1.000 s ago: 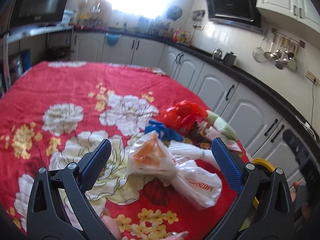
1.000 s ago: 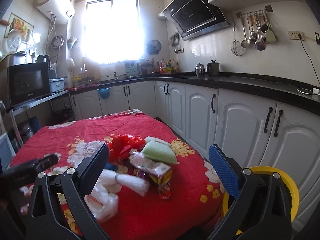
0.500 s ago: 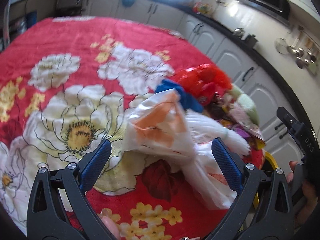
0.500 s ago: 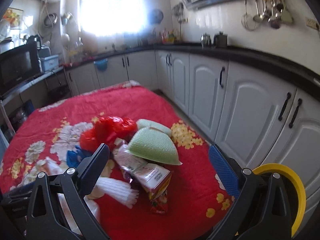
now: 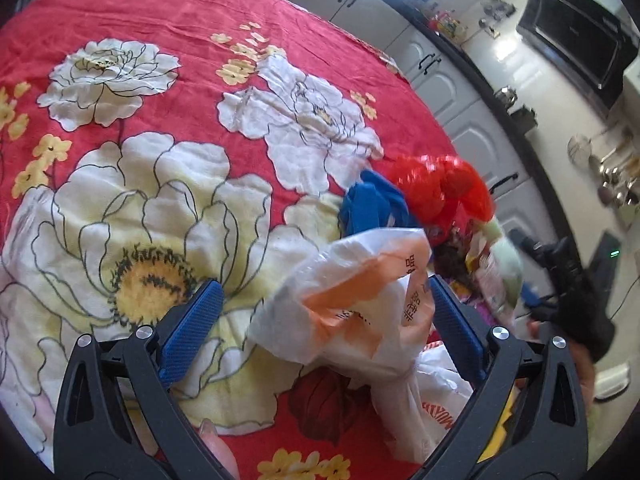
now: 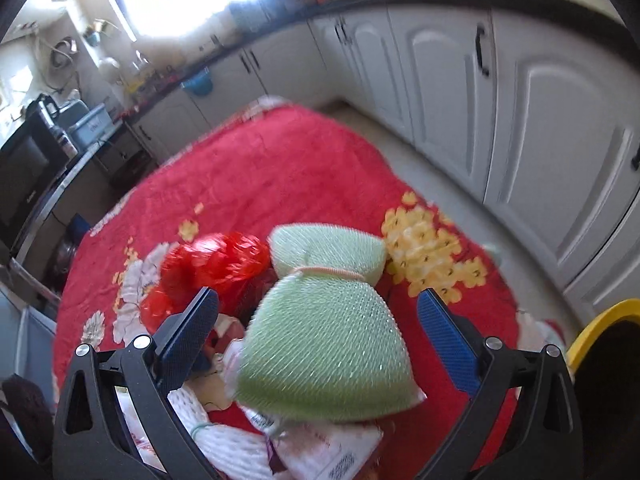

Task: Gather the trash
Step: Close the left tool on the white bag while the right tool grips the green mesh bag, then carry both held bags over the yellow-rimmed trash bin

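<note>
Two grippers, both wide open over the trash pile on the red tablecloth (image 5: pixel 168 20): left gripper (image 5: pixel 326 320) straddles the white plastic bag (image 5: pixel 352 300), right gripper (image 6: pixel 316 326) straddles the green mesh pouch (image 6: pixel 324 344), each equally close, yellow bin (image 6: pixel 600 324) off right

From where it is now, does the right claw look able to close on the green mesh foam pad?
Probably yes. The right claw is open, and the green mesh foam pad lies on top of the trash pile between its fingers, with nothing over it. The red crumpled plastic bag sits off to the left.
</note>
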### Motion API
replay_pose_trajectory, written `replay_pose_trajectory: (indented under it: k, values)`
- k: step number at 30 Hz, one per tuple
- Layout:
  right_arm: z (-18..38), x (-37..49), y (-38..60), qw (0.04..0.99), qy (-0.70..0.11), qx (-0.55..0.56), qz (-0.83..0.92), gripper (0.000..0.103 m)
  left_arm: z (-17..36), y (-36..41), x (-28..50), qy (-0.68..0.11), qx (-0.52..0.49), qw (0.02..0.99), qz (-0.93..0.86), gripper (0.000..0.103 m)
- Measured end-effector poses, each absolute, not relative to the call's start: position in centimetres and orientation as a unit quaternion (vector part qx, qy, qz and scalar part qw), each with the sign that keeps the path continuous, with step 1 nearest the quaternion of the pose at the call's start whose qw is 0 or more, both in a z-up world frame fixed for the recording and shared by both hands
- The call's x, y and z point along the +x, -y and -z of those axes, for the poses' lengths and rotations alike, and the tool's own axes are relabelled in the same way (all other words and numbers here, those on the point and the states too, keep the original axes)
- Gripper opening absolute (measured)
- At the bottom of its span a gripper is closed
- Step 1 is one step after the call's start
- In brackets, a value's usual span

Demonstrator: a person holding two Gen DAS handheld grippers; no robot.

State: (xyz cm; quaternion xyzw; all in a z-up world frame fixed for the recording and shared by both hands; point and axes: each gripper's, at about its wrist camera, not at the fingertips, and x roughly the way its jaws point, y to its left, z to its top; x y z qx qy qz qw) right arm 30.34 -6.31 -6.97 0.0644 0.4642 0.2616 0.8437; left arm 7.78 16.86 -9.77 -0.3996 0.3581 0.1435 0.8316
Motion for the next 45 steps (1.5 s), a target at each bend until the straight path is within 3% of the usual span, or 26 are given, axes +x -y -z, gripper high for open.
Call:
replay_pose_trajectory:
  k: [3, 5, 12, 18, 27, 45]
  values:
    - [7.6, 31.1, 6.3, 0.834, -0.481, 0.069, -0.262, 0.095, 9.8, -17.3, 7.9, -0.354, -0.411, 0.829, -0.135, 0.092]
    - [8.0, 31.2, 6.4, 0.827, -0.489, 0.073, -0.269, 0.073, 9.8, -17.2, 8.0, -0.353, -0.408, 0.831, -0.133, 0.088]
    - [7.4, 30.7, 7.1, 0.83, -0.477, 0.076, -0.278, 0.067, 9.6, -17.6, 8.2, -0.353, -0.405, 0.836, -0.113, 0.056]
    - [6.2, 29.8, 9.2, 0.849, -0.451, 0.088, -0.263, 0.067, 9.5, -17.8, 8.0, -0.356, -0.404, 0.837, -0.093, 0.045]
    - [4.3, 27.0, 12.7, 0.878, -0.404, 0.085, -0.242, 0.067, 7.8, -17.8, 7.0, -0.346, -0.38, 0.855, -0.074, 0.039]
    - [2.3, 20.0, 17.8, 0.895, -0.359, 0.099, -0.248, 0.067, 0.9, -11.2, 6.7, -0.271, -0.251, 0.929, -0.012, 0.037]
